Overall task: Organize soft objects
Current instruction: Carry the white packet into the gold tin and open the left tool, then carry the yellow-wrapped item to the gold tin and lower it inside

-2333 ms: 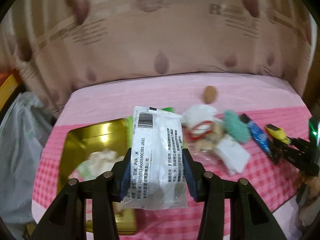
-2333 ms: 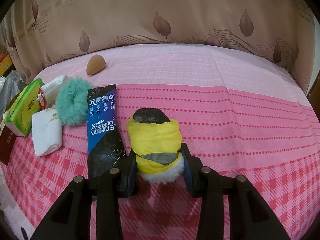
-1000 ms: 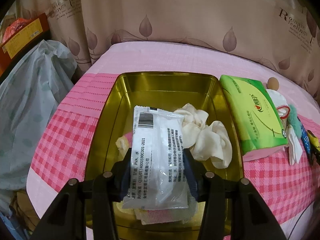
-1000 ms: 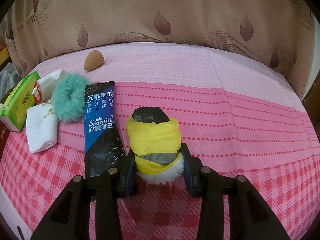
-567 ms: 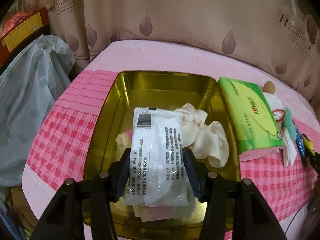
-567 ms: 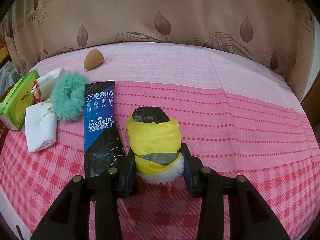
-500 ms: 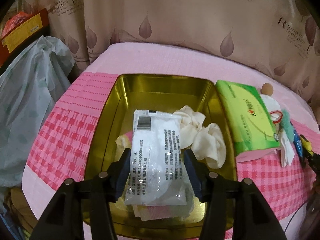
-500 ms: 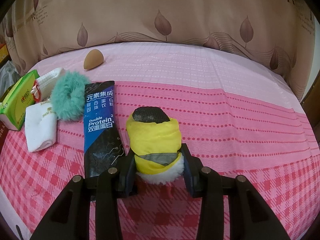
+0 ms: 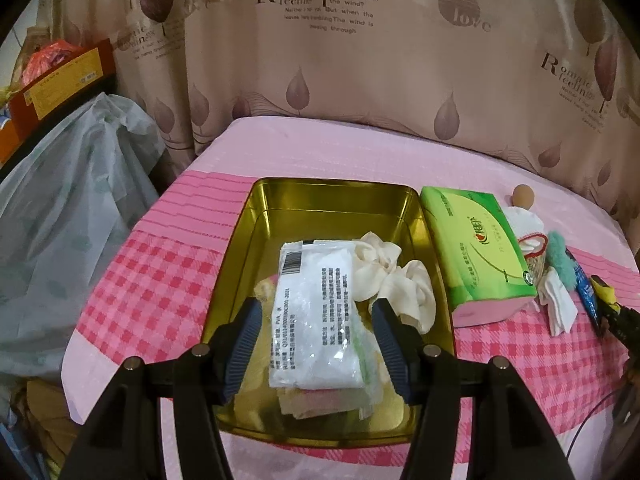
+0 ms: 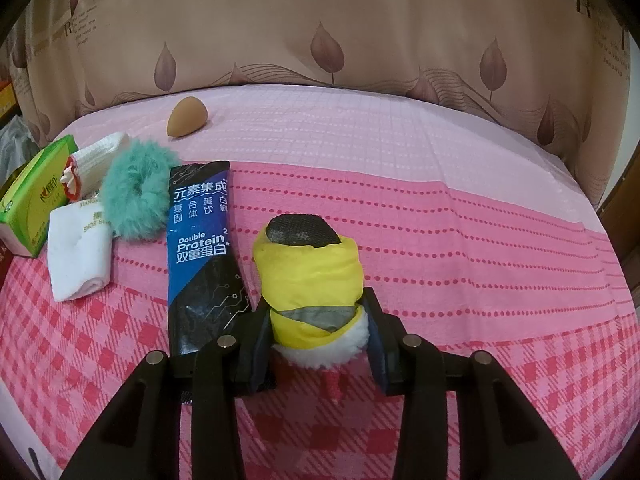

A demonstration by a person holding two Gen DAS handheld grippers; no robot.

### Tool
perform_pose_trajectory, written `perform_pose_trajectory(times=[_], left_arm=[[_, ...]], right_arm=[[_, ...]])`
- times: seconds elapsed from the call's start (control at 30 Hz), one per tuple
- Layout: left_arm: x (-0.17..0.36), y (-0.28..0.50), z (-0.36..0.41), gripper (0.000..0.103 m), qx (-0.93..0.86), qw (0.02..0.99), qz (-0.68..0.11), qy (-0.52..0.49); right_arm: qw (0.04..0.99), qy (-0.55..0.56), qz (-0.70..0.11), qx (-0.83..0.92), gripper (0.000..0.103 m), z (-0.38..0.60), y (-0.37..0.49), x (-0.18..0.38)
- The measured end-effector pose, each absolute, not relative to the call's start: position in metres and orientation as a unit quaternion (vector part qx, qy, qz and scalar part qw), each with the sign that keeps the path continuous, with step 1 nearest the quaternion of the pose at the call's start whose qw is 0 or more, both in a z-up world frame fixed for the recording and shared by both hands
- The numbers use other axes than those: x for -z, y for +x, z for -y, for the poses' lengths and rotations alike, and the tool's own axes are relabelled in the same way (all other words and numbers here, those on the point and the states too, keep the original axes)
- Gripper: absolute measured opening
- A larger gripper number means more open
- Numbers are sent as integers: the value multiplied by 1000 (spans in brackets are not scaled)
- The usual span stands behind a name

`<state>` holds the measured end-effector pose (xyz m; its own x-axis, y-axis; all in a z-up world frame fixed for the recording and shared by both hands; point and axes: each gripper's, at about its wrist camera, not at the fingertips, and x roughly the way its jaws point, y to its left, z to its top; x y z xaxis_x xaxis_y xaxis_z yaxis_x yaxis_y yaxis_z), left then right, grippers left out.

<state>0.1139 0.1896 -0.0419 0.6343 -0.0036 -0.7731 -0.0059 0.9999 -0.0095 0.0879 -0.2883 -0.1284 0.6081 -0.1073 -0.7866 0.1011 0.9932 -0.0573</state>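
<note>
**Over the gold tin: packet dropped, next item waiting in my right jaws**

Below my left gripper (image 9: 316, 316) the white wipes packet (image 9: 316, 312) lies inside the gold tin (image 9: 332, 192), resting on the cream cloth items (image 9: 392, 280) and other soft bits at the near end. Its long axis runs away from me, in line with the jaws. They have just been opening and now stand wide, both pads clear of the packet though it lies between them in the view. I judge the release done; this hand points steeply down and only needs to lift away.

My right gripper (image 10: 316, 340) is closed on the yellow pet bootie (image 10: 308, 276), pads pressing its fleecy cuff, sole end pointing away from me. It sits over the pink checked table (image 10: 480, 280), also angled steeply down. From there the tin lies off to the left, beyond the blue protein sachet (image 10: 200, 240), the teal scrunchie (image 10: 136, 196), the white folded cloth (image 10: 80, 256) and the green tissue pack (image 10: 36, 196). The bootie's coming move turns on crossing that row, so I judge it must be carried high enough to clear them. The tan sponge (image 10: 187, 117) sits apart, farther back.
</note>
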Motion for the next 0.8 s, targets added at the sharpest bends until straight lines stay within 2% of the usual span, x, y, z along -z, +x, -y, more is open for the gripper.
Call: perform_pose_trajectory(times=[0.2, 0.47, 0.8], left_arm=[[44, 111, -190, 59, -9, 904, -428, 1], [48, 113, -191, 59, -18, 903, -430, 8], [47, 114, -197, 59, -38, 905, -424, 9]], right_arm=[[898, 12, -434, 68, 31, 292, 84, 124], [908, 16, -412, 78, 31, 284, 81, 98], [924, 11, -381, -2, 31, 211, 90, 56]])
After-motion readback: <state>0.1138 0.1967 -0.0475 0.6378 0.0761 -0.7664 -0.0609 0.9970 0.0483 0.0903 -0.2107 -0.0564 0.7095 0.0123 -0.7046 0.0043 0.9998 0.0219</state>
